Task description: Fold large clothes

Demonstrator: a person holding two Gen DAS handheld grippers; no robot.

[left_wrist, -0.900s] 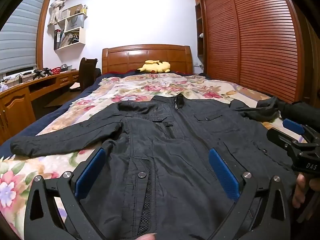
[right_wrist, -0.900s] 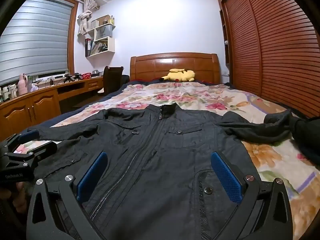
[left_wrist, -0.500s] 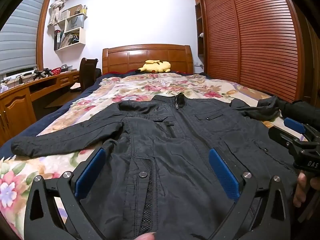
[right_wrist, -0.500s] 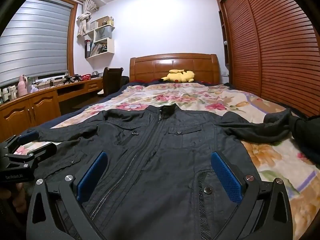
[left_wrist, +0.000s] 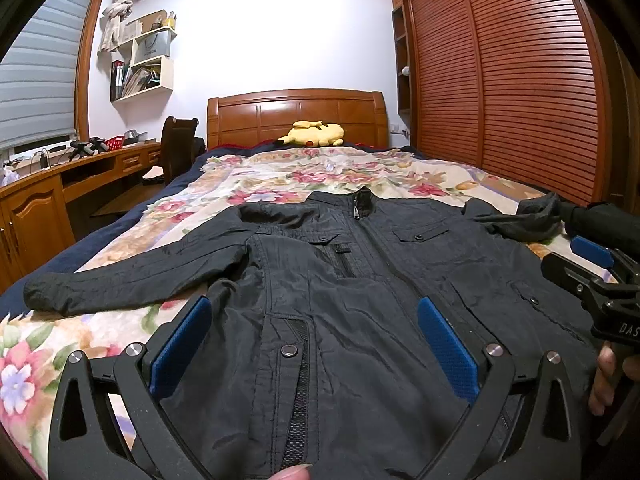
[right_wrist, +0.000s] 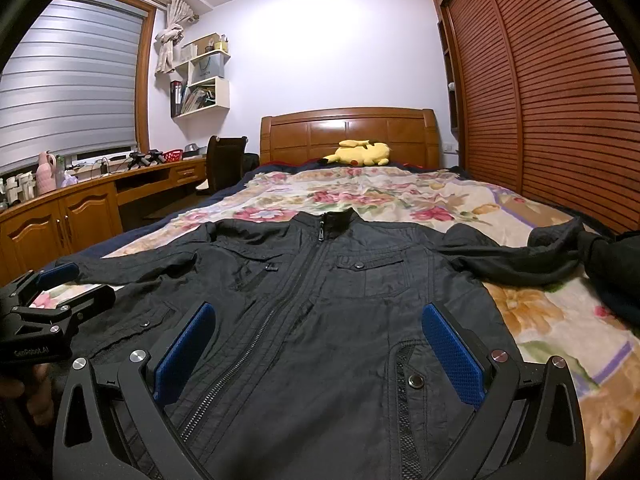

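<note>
Black zip-front jacket [left_wrist: 360, 280] lies front-up, zipped, flat on the floral bedspread [left_wrist: 280, 172], collar toward the wooden headboard [left_wrist: 296, 114]. One sleeve stretches out flat toward the desk [left_wrist: 60, 184] side; the other lies bunched toward the louvred wardrobe [left_wrist: 520, 80]. Yellow plush toy [left_wrist: 316, 134] sits just below the headboard. Left gripper [left_wrist: 314, 320] hangs above the jacket's hem, jaws spread wide, nothing between the pads. Right gripper [right_wrist: 318, 320] likewise above the hem, jaws wide apart, empty.

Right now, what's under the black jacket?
The floral bedspread lies under the black jacket, showing around its edges and beneath both spread sleeves. Anything directly beneath the jacket's body is covered and cannot be seen.
</note>
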